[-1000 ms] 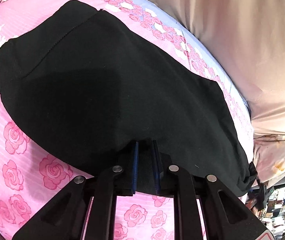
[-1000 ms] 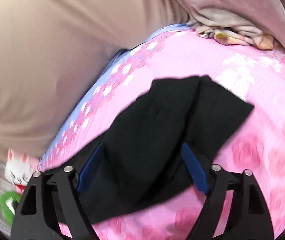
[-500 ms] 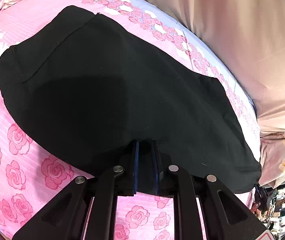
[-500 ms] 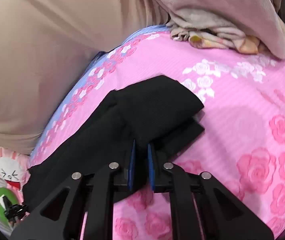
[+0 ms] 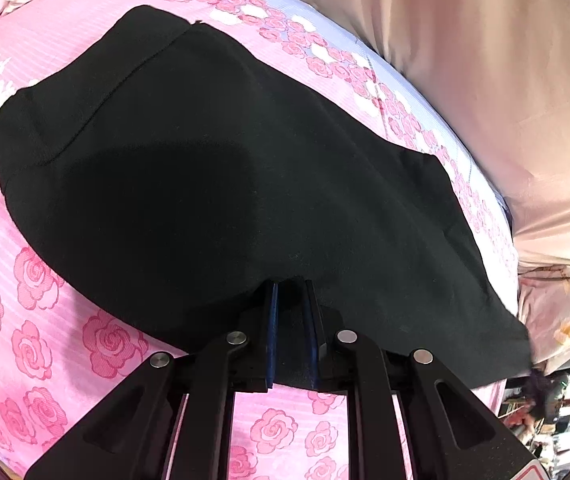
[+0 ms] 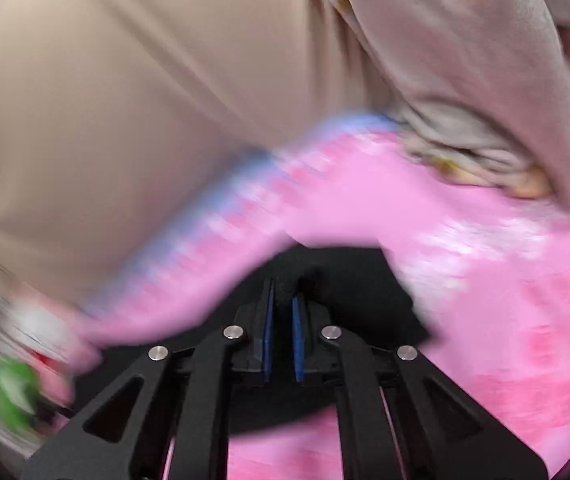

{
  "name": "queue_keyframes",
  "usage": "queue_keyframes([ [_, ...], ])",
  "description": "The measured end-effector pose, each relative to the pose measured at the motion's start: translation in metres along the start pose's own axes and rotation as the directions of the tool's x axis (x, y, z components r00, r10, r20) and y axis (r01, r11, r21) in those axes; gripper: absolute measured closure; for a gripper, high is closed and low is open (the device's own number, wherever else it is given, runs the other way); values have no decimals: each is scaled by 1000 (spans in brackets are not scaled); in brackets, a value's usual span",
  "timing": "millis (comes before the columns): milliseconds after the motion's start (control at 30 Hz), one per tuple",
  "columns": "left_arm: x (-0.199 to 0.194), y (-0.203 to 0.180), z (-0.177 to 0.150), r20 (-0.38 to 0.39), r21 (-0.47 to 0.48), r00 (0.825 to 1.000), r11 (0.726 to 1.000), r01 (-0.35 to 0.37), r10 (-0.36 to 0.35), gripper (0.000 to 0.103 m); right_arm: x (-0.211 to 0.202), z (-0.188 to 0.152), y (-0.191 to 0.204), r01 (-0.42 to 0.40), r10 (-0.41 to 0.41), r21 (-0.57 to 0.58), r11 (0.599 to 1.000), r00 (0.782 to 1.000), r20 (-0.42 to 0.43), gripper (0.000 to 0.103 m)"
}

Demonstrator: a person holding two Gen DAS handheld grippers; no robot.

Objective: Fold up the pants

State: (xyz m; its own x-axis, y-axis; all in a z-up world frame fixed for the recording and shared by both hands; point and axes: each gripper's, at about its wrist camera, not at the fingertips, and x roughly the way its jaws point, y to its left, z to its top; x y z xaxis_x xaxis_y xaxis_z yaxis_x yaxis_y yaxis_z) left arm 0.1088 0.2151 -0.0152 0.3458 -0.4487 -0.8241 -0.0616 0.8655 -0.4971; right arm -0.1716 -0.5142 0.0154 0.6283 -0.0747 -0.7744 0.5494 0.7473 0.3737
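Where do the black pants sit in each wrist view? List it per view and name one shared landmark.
Left wrist: the black pants fill the middle, spread flat, near edge pinched in the jaws.
Right wrist: only a bunched bit at lower centre, between the closing jaws; blurred.
Shared landmark: the pink rose sheet under the pants.

The pants [image 5: 213,184] are matt black knit cloth, smooth, with a stitched seam line near one end. Under them the bed sheet [image 5: 33,312] is thin woven cloth, finely ribbed, printed with pink roses. The left gripper [image 5: 290,292] is matt black plastic with dull silver metal pins and blue rubbery fingers [image 5: 272,320]. The beige curtain [image 5: 465,60] is soft cloth with a slight sheen.
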Motion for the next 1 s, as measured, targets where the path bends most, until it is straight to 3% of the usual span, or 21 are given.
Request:
queue_keyframes([
  [33, 0, 0, 0, 1, 1, 1000, 1000, 4, -4, 89, 20, -12, -14, 33, -32, 17, 999, 995, -93, 94],
  [67, 0, 1, -1, 0, 0, 1000, 1000, 8, -8, 89, 18, -15, -18, 3, -1, 32, 999, 998, -61, 96],
  [133, 1, 2, 0, -3, -3, 1000, 1000, 15, -15, 89, 5, -16, -19, 23, -21, 56, 998, 999, -31, 81],
  [200, 1, 2, 0, -8, -2, 1000, 1000, 15, -15, 89, -20, -15, -10, 120, -122, 52, 991, 991, 49, 77],
  [267, 1, 2, 1, -10, -3, 1000, 1000, 19, -19, 89, -44, -17, 5, 221, -227, 56, 974, 963, 145, 76],
  [300, 0, 2, 1, -8, -7, 1000, 1000, 23, -23, 89, -52, -18, 17, 213, -217, 41, 976, 961, 173, 76],
  [400, -10, -2, 2, 22, -7, 999, 999, 37, -37, 89, -45, -24, 98, 64, -40, -152, 986, 987, 156, 76],
  [500, -22, -13, 5, 100, 42, 995, 999, 9, -13, 89, -4, -46, 208, -107, 121, -380, 919, 992, 15, 72],
  [567, -23, -16, 6, 126, 55, 992, 998, -21, 13, 83, 38, -67, 282, -253, 218, -463, 849, 967, -129, 71],
  [633, -18, -12, 5, 109, 51, 994, 999, -12, 6, 83, 83, -86, 348, -354, 259, -513, 782, 933, -250, 71],
  [667, -16, -10, 4, 100, 54, 995, 999, -4, -2, 83, 101, -93, 369, -374, 259, -529, 761, 924, -281, 71],
  [733, -15, -4, -1, 110, 71, 994, 997, -9, 2, 83, 142, -105, 422, -427, 265, -550, 718, 898, -351, 82],
  [800, -15, 1, -3, 112, 91, 994, 996, 9, -19, 83, 170, -115, 461, -433, 248, -567, 701, 893, -376, 88],
  [900, -15, 4, -2, 119, 113, 992, 993, 31, -44, 83, 218, -117, 508, -392, 195, -578, 716, 907, -373, 89],
  [967, -14, 4, 0, 134, 132, 990, 991, 24, -42, 83, 257, -116, 529, -313, 124, -592, 743, 933, -337, 94],
  [1000, -12, 4, 3, 135, 143, 990, 989, 24, -44, 83, 263, -115, 535, -302, 140, -594, 746, 943, -303, 96],
])
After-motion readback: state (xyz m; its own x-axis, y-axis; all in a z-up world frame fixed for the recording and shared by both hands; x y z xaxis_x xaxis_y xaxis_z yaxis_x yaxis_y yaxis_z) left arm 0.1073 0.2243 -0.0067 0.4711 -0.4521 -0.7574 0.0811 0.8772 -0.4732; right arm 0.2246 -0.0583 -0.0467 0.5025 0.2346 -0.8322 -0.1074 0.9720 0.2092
